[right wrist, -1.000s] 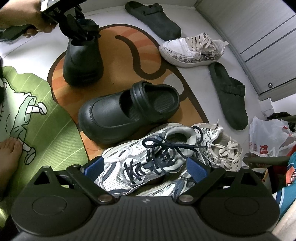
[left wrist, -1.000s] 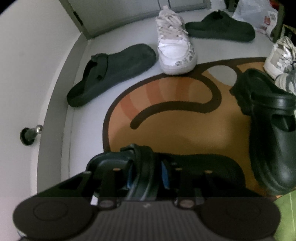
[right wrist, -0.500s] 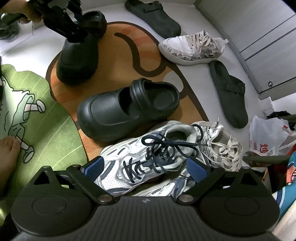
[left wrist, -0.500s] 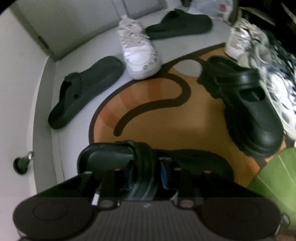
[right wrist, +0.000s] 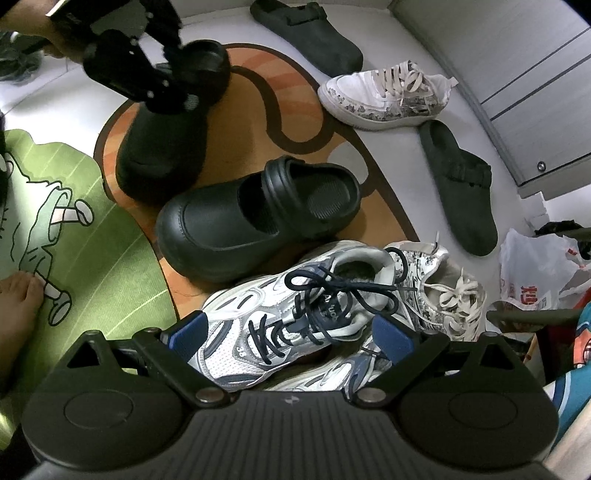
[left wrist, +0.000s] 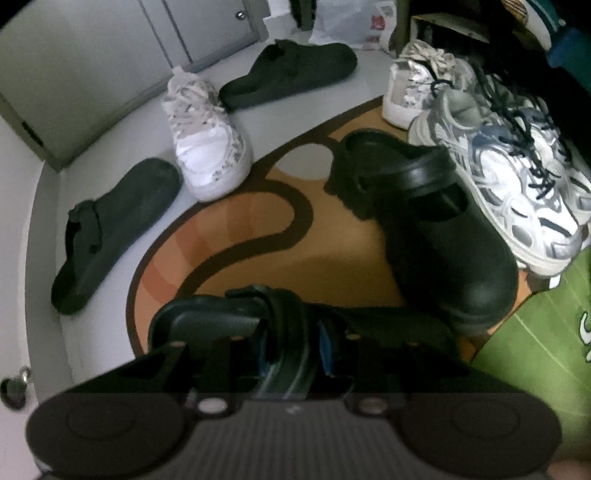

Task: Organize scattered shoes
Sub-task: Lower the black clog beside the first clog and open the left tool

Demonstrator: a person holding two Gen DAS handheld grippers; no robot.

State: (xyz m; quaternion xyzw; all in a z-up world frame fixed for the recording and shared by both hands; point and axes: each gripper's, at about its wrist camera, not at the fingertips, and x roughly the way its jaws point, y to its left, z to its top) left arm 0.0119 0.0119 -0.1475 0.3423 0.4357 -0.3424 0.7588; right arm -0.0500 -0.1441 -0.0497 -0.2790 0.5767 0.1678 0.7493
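Black clog (right wrist: 166,147) gripped at heel strap; matching clog (right wrist: 255,221) beside, on orange rug.

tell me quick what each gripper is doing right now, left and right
Left gripper: shut on the strap of a chunky black rubber clog.
Right gripper: open, holding nothing, jaws either side of a silver mesh sneaker.

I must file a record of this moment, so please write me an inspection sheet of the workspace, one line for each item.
Surface: pale floor with an orange mat and a green mat.
Job's things: two black clogs, one held, one on the orange mat; two dark slippers; white sneakers; silver laced sneakers.
Clutter: plastic bag.
Grippers: left gripper shut on the held clog's strap; right gripper open over the silver sneakers.
Cables: nothing seen.
Surroundings: grey cabinet doors; a bare foot on the green mat.
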